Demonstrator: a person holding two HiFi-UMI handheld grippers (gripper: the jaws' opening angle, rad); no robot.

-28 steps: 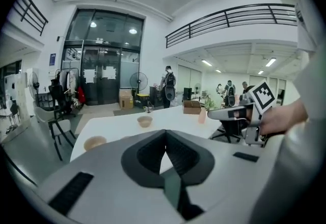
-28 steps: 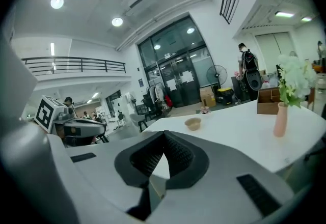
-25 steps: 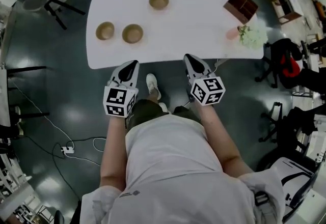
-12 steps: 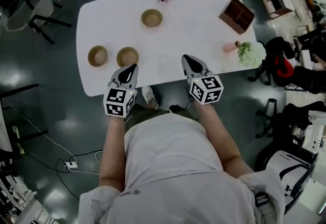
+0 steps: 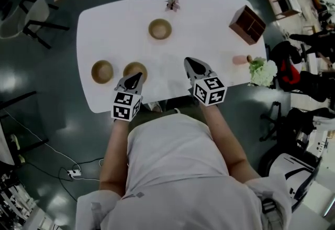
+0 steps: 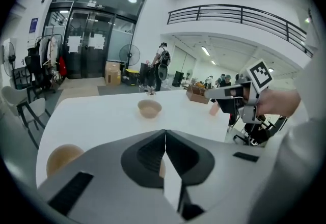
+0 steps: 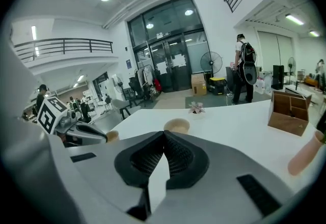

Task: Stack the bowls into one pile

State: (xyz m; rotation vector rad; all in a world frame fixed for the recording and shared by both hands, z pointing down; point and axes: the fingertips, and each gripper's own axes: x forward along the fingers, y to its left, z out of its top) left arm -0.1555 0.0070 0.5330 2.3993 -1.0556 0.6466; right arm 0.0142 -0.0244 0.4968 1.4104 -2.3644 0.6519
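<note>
Three round tan wooden bowls (image 5: 160, 29) sit apart on the white oval table (image 5: 209, 41). We hold left gripper (image 5: 135, 77) and right gripper (image 5: 189, 62) clenched, empty. The left hangs at the nearest bowl (image 5: 131, 68), probably lining up our first pick.

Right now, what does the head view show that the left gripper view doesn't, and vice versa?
Head view only: the white flowers and the floor power strip. Left gripper view only: glass doors, a standing fan and a balcony railing. Both: the white table, the far bowl, the wooden box and the right hand-held gripper.
</note>
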